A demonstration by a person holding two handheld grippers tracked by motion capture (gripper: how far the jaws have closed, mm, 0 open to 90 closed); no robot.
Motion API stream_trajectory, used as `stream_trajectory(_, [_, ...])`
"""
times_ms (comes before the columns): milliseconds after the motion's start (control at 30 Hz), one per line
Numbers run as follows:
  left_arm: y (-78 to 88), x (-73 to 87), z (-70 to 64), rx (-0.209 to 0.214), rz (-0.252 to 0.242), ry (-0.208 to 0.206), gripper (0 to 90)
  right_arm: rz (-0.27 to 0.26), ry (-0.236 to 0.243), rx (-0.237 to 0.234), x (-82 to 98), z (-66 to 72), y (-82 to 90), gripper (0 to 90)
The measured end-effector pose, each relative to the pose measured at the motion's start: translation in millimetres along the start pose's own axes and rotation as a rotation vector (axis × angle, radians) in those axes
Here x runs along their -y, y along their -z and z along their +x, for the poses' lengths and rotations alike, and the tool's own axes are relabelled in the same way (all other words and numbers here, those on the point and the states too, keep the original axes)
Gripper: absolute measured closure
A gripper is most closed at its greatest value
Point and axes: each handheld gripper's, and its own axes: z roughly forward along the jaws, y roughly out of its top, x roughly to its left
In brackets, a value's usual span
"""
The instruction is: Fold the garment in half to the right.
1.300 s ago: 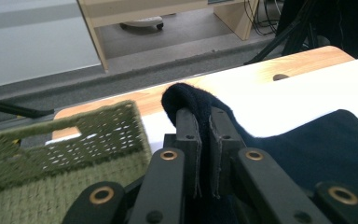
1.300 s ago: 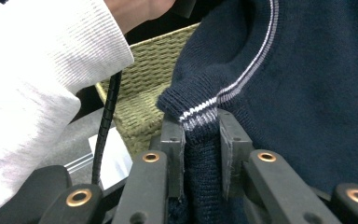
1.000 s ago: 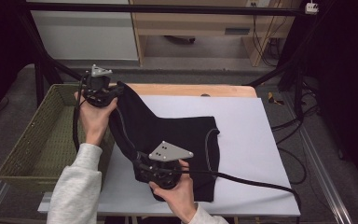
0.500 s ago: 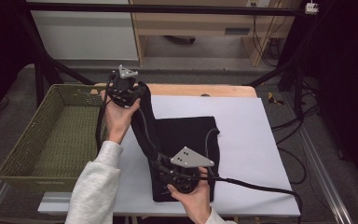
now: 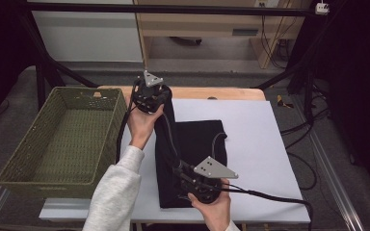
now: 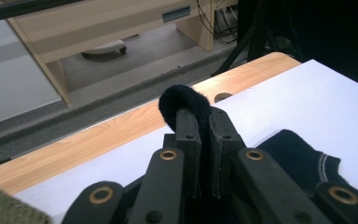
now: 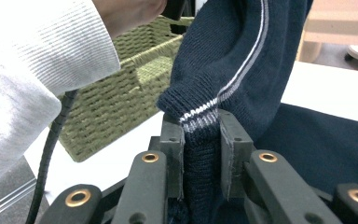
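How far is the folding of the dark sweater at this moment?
Done: part of the sweater lies flat on the white mat. In hand: the left gripper and right gripper each pinch an edge, carrying one side across. Left, probably: laying it down; the green basket holds nothing.

Basket and bench

A green woven basket (image 5: 62,139) sits at the left edge of the bench (image 5: 255,139), which has a white top and a wooden strip (image 5: 212,92) along its far side.
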Motion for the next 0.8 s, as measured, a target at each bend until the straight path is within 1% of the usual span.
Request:
stream_trajectory(100, [-8.8, 0.2, -6.0, 0.006, 0.007, 0.001, 84.1, 0.004, -0.002, 0.024, 3.7, -5.2, 4.9, 75.3])
stream_trajectory(200, [-18.3, 0.9, -12.1, 0.010, 0.022, 0.001, 84.1, 0.007, -0.018, 0.036, 7.4, -9.7, 7.7, 75.3])
stream_trajectory(267, [-24.9, 1.4, -16.4, 0.010, 0.034, -0.005, 84.1, 0.013, -0.018, 0.048, 10.3, -12.6, 8.9, 75.2])
stream_trajectory(467, [-42.0, 3.8, -27.4, 0.020, 0.060, 0.000, 84.1, 0.028, -0.044, 0.084, 16.8, -19.9, 12.9, 74.8])
stream_trajectory(700, [-58.7, 5.3, -39.8, 0.052, 0.068, 0.015, 84.0, 0.047, -0.053, 0.137, 24.1, -26.1, 19.4, 74.8])
stream_trajectory(800, [-68.0, 6.9, -46.7, 0.069, 0.070, 0.009, 83.9, 0.054, -0.062, 0.163, 29.6, -31.0, 22.9, 74.8])
